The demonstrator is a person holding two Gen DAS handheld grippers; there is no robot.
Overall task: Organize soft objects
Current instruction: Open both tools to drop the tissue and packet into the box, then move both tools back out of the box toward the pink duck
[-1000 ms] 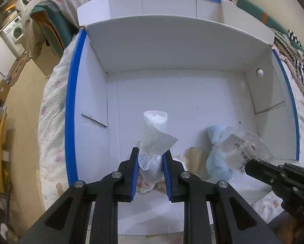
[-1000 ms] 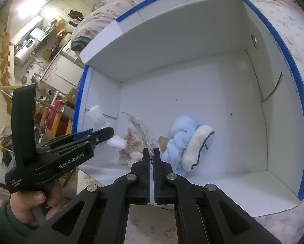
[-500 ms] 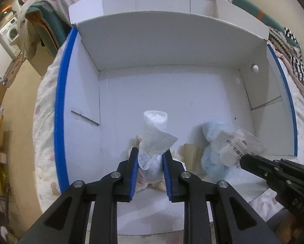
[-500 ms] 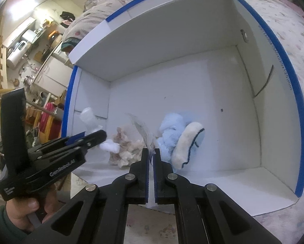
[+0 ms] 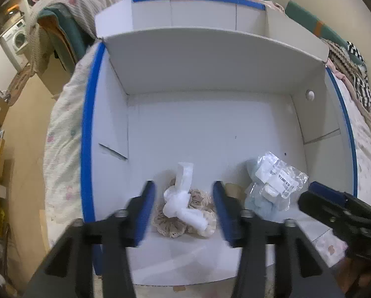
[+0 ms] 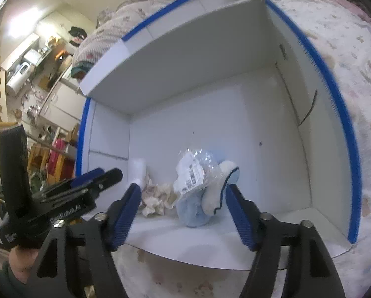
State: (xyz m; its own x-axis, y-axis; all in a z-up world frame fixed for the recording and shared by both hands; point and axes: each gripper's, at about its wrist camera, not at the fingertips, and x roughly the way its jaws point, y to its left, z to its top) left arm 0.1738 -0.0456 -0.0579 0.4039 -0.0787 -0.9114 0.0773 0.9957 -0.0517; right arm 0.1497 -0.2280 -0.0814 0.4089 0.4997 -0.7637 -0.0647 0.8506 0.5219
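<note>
Resting now in white box (image 5: 210, 129) on quilted bed (image 5: 61, 134), white cloth (image 5: 183, 203) and plastic packet (image 6: 195, 171) just released, lying loose, with left gripper (image 5: 184, 213) and right gripper (image 6: 183, 211) both gaping, suggesting drop-off finishing.

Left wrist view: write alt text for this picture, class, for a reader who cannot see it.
The open left claw frames a white cloth bundle lying on a beige lacy item near the front of a white box with blue edges. To the right, a clear plastic packet rests on a pale blue plush, and the right claw's tip enters at the edge.
</note>
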